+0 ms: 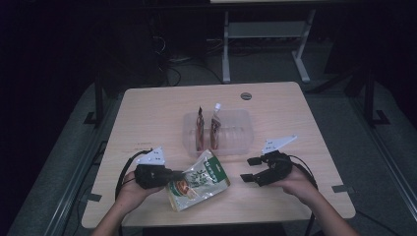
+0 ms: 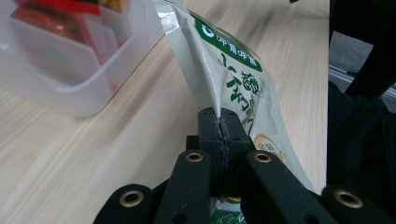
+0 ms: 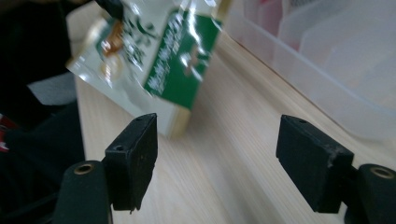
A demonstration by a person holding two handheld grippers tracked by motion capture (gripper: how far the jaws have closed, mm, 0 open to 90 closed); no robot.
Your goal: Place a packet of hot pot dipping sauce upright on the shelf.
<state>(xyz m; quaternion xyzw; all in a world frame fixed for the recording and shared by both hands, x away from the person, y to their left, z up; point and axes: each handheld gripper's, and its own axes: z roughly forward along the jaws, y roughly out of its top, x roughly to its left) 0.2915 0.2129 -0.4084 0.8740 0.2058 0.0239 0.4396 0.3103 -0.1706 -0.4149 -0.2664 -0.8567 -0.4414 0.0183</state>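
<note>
The left tool point(image 1: 173, 173) grips a green snack bag point(image 1: 199, 180) with unreadable white writing, while the right tool point(image 1: 251, 168) stands released.

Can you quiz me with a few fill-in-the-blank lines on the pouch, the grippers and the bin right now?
1. The left gripper is shut on the edge of the green and white ____.
2. The right gripper has its jaws ____, holding nothing.
3. The clear plastic bin holds ____ upright packets.
4. The bin stands on the wooden ____.

Missing words: snack pouch; open; two; table.
</note>
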